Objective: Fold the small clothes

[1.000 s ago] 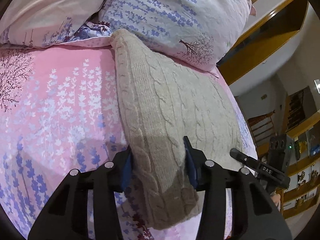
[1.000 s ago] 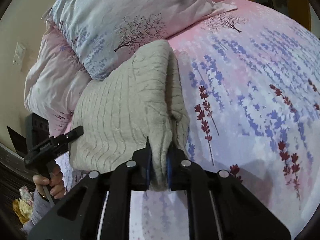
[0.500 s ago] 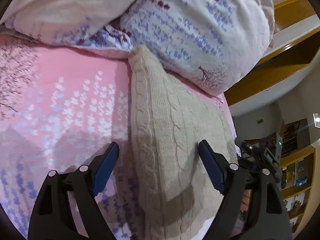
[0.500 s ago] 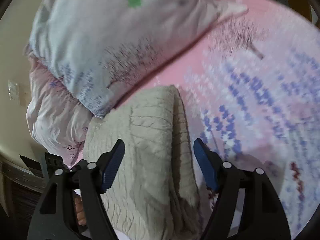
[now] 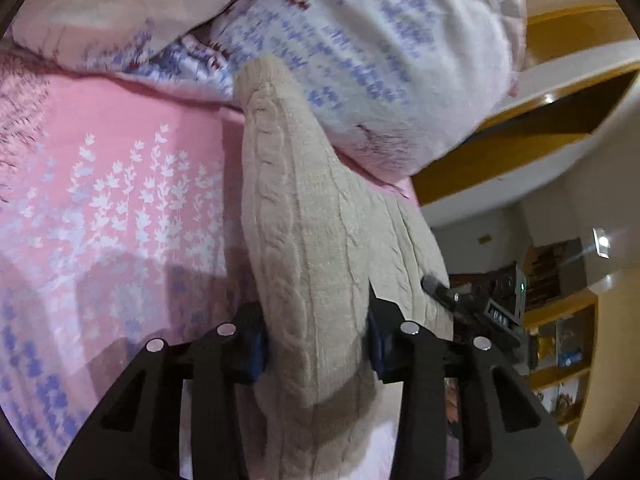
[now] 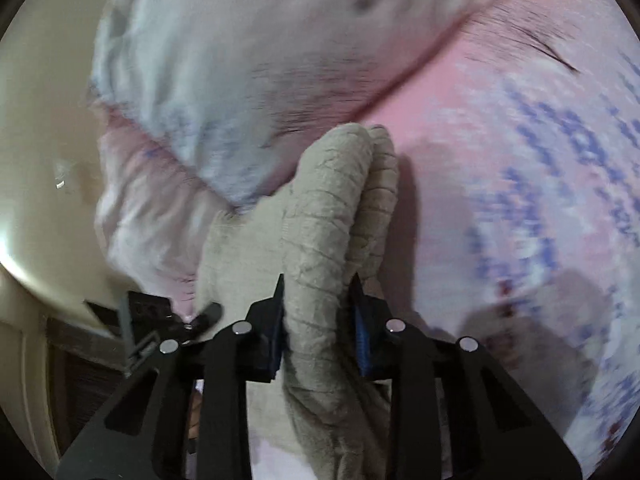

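Observation:
A beige cable-knit sweater (image 5: 312, 216) lies folded on the pink flowered bedsheet (image 5: 120, 184), its far end against the pillows. My left gripper (image 5: 316, 340) is shut on the sweater's thick near edge. My right gripper (image 6: 320, 320) is shut on the other near edge of the sweater (image 6: 332, 208), where two layers bunch up between the jaws. The right gripper also shows in the left wrist view (image 5: 472, 308), beside the sweater's right side. The left gripper also shows in the right wrist view (image 6: 172, 320).
Flowered pillows (image 5: 380, 52) are stacked at the head of the bed, touching the sweater's far end; they also show in the right wrist view (image 6: 240, 60). A wooden headboard and shelves (image 5: 560, 320) stand to the right. A cream wall (image 6: 40, 160) is at the left.
Both grippers let go of the sweater and opened wide half a second ago. Now both have closed again on the sweater's near edges, and the views have shifted closer.

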The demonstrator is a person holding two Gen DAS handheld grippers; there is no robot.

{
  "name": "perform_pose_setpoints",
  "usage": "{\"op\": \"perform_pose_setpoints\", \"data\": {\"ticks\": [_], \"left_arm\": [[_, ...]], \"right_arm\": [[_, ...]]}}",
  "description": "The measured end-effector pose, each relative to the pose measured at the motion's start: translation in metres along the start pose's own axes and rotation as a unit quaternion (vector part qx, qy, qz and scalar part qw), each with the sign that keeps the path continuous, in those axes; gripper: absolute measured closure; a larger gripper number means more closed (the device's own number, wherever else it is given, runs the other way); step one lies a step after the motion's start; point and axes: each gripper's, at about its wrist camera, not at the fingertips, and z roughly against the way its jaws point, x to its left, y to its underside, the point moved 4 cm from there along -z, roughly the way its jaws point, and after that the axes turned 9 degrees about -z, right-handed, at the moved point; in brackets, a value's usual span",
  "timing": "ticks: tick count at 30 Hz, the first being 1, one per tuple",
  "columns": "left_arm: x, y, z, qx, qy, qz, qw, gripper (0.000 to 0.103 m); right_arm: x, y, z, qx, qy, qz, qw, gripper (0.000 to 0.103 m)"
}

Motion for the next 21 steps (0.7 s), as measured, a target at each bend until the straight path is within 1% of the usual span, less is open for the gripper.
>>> {"op": "perform_pose_setpoints", "data": {"ticks": [3,5,6,8,9,10,11,12,13,14,15,16,17,18,20,21], "left_arm": [[-0.004,0.004,0.039,-0.019,-0.014,-0.021,0.9995,0.064],[0.006,0.005,0.067,-0.036,-0.022,-0.018,0.9990,0.064],[0.018,0.005,0.081,-0.044,-0.035,-0.013,0.9983,0.063],[0.041,0.007,0.089,-0.052,-0.063,0.010,0.9966,0.061],[0.055,0.010,0.088,-0.046,-0.080,0.025,0.9954,0.060],[0.067,0.014,0.084,-0.037,-0.097,0.040,0.9938,0.056],[0.076,0.019,0.081,-0.032,-0.108,0.051,0.9924,0.050],[0.079,0.022,0.083,-0.040,-0.102,0.053,0.9926,0.049],[0.078,0.022,0.087,-0.045,-0.106,0.048,0.9921,0.047],[0.073,0.021,0.095,-0.055,-0.128,0.035,0.9897,0.046],[0.067,0.021,0.106,-0.071,-0.151,0.017,0.9859,0.046],[0.058,0.019,0.115,-0.089,-0.170,-0.003,0.9815,0.045],[0.048,0.018,0.122,-0.104,-0.180,-0.023,0.9780,0.042],[0.033,0.017,0.126,-0.116,-0.184,-0.047,0.9749,0.040],[0.013,0.021,0.126,-0.123,-0.188,-0.079,0.9713,0.035],[0.001,0.024,0.121,-0.116,-0.188,-0.097,0.9704,0.035]], "right_arm": [[0.042,0.020,-0.018,0.021,-0.008,0.057,0.998,0.076],[0.059,0.029,-0.035,0.025,-0.002,0.090,0.996,0.076],[0.062,0.031,-0.041,0.025,0.001,0.095,0.995,0.076],[0.058,0.034,-0.067,0.040,0.013,0.090,0.995,0.076],[0.055,0.035,-0.078,0.047,0.021,0.084,0.995,0.075],[0.049,0.038,-0.092,0.045,0.052,0.085,0.994,0.071],[0.049,0.041,-0.098,0.038,0.071,0.096,0.992,0.069],[0.053,0.043,-0.097,0.030,0.082,0.110,0.990,0.065],[0.056,0.044,-0.093,0.021,0.097,0.121,0.988,0.058],[0.062,0.044,-0.085,0.002,0.113,0.137,0.984,0.054],[0.068,0.043,-0.074,-0.026,0.126,0.151,0.980,0.052],[0.077,0.043,-0.056,-0.067,0.135,0.169,0.974,0.042],[0.087,0.046,-0.041,-0.095,0.124,0.188,0.970,0.039],[0.099,0.053,-0.031,-0.106,0.103,0.209,0.967,0.039],[0.113,0.069,-0.026,-0.090,0.082,0.241,0.963,0.039],[0.117,0.078,-0.027,-0.079,0.079,0.256,0.960,0.043]]}}
